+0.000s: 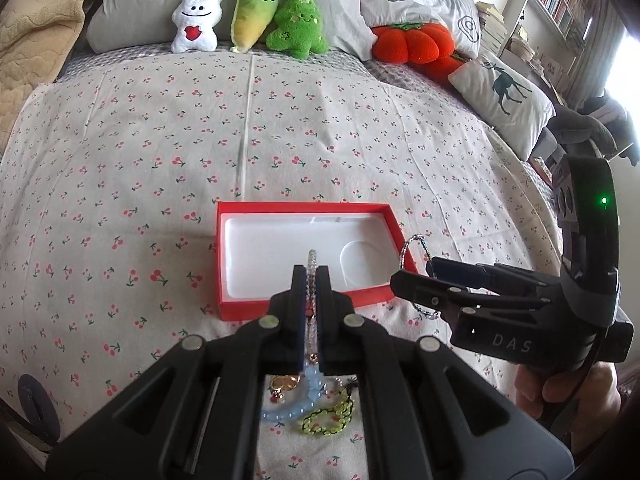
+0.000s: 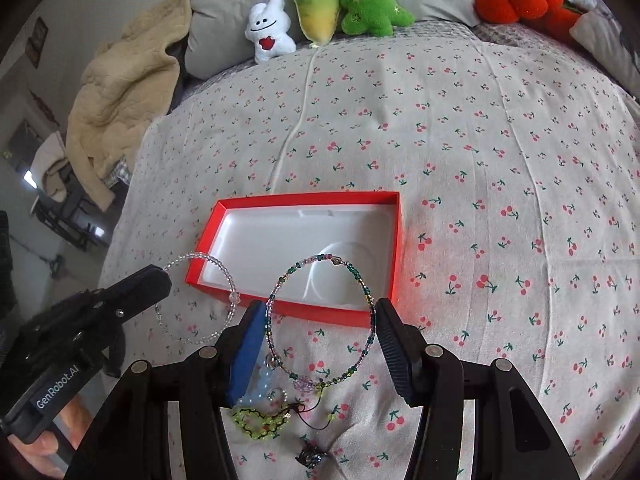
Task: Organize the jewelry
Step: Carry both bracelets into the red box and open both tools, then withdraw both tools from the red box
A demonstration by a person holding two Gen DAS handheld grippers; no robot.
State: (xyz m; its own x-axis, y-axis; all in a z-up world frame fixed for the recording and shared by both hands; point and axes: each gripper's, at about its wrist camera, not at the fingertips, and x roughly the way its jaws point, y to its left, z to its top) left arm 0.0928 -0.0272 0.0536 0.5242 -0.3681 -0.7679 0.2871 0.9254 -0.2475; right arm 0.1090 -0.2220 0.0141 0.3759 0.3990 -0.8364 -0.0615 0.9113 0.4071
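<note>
Edgewise, clear bracelet (image 2: pixel 196 300) hanging upright.

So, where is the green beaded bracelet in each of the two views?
Left wrist view: green beaded bracelet at right of centre, on the right claw, beside the red box's right corner.
Right wrist view: bottom centre, a big ring between the claw's fingers.
Shared landmark: the red box.

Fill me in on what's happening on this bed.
A person holds a gripper in each hand. The left gripper is shut on a clear bead bracelet; the right gripper has a teal bead bracelet stretched between its fingers. The red box is empty. A blue bracelet and a green one still lie on the sheet.
</note>
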